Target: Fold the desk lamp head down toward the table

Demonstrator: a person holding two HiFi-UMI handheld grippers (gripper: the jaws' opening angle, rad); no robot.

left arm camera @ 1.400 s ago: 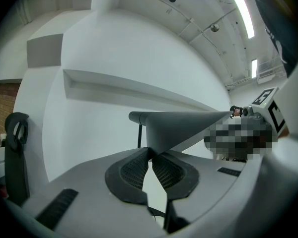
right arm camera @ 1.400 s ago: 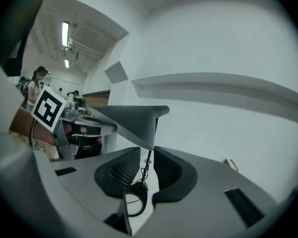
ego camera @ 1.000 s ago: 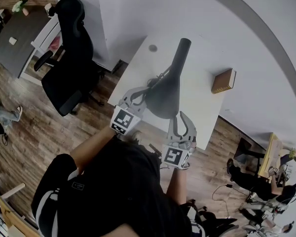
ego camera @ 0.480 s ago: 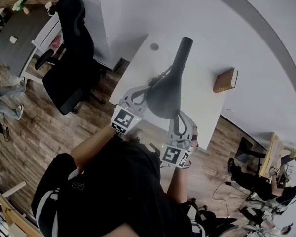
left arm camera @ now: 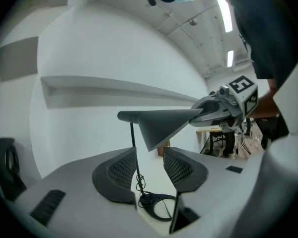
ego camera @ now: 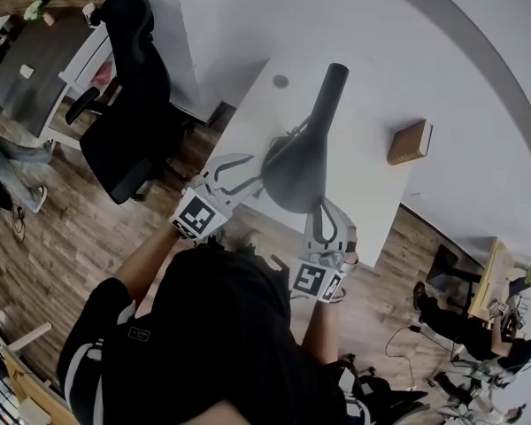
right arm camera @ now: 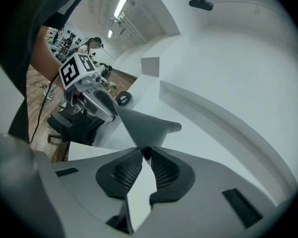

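Lamp head point(ego camera: 294, 171): a dark grey cone stood raised over the white table point(ego camera: 367, 197), roughly level on top of its stem, with its narrow neck toward the wall and its wide mouth toward the person.
Stem point(left arm camera: 133, 133): thin, dark and close to upright, it met the narrow end of the cone.
Cord point(left arm camera: 144, 197): bunched in a small tangle at the foot of the stem, on a dark ring point(left arm camera: 158, 216) that lay flat on the table.
Right gripper point(right arm camera: 145, 153): its jaws had just been closing and were clenched on the rim of the cone's wide mouth, the thin edge pinched between the ribbed pads.
Left gripper point(left arm camera: 150, 155): released; its jaws had just been opening and stood wide apart, gripping nothing. The stem and cord showed through the gap, farther off on the table. In the head view its tips lay just beside the cone's left edge, and whether they touched it could not be told.
Book point(ego camera: 410, 142): brown, lying on the right part of the table, well apart from the lamp.
Office chair point(ego camera: 124, 122): black, on the wood floor point(ego camera: 62, 228) to the left of the table.
Person point(ego camera: 221, 343): in a black top, at the near edge of the table, with both forearms reaching toward the lamp.
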